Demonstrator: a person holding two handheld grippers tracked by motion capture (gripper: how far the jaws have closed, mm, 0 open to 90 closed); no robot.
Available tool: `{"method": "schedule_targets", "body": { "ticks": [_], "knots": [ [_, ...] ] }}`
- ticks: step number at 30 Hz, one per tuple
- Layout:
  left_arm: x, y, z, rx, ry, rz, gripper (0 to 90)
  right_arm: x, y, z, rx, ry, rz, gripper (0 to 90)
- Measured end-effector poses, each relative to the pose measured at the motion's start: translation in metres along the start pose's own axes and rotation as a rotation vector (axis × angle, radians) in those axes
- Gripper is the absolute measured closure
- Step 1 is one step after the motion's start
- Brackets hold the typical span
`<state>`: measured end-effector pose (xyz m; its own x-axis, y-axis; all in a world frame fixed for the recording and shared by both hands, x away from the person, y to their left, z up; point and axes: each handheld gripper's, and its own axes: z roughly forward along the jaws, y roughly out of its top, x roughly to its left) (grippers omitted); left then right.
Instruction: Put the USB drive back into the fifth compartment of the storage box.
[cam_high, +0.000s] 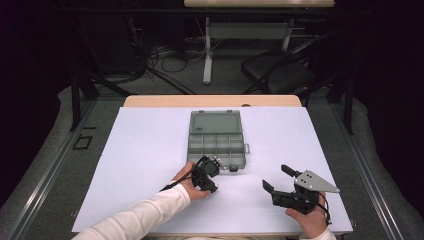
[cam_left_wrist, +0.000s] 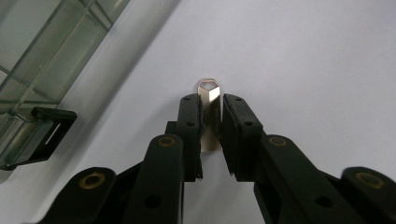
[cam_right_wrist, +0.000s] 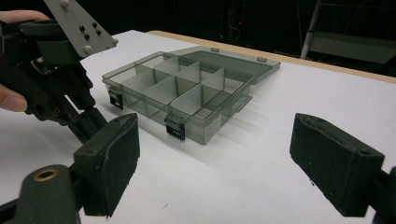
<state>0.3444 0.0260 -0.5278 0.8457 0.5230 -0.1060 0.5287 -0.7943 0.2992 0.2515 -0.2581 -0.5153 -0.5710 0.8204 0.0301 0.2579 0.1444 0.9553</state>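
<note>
My left gripper (cam_high: 209, 170) points down at the white table sheet (cam_high: 150, 165), just in front of the box's near left corner. In the left gripper view its jaws (cam_left_wrist: 211, 105) are shut on a small shiny metal piece (cam_left_wrist: 209, 91) with a hexagonal hole at its far end, lying on the sheet. The grey compartment box (cam_high: 217, 134) lies with its lid open and flat behind it; its divided cells look empty in the right gripper view (cam_right_wrist: 140, 95). My right gripper (cam_high: 276, 178) rests near the front right, open, with nothing between its pads (cam_right_wrist: 112, 158).
Black latches (cam_left_wrist: 46, 135) hang on the box's front wall. The left gripper (cam_right_wrist: 88, 123) and its hand appear at the left of the right gripper view. A chair (cam_high: 280, 70) and a table frame (cam_high: 207, 55) stand beyond the far edge.
</note>
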Motion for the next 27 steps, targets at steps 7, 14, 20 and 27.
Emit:
{"method": "schedule_targets", "body": {
  "ticks": [7, 14, 20, 27],
  "knots": [
    [-0.0005, 0.0001, 0.0004, 0.001, 0.002, 0.004, 78.6, 0.0003, -0.0001, 0.0, 0.004, 0.001, -0.003, 15.9],
    [-0.0012, 0.0003, 0.0002, 0.002, 0.005, 0.005, 78.9, 0.0002, -0.0001, 0.0, 0.004, 0.002, -0.003, 15.9],
    [-0.0001, 0.0007, -0.0008, 0.007, 0.009, 0.004, 78.9, 0.0001, -0.0001, -0.0001, 0.003, 0.002, -0.002, 15.9],
    [0.0012, 0.0016, -0.0057, -0.002, 0.012, 0.0, 78.9, 0.0002, -0.0002, 0.0002, 0.004, 0.004, 0.0, 15.9]
  ]
}}
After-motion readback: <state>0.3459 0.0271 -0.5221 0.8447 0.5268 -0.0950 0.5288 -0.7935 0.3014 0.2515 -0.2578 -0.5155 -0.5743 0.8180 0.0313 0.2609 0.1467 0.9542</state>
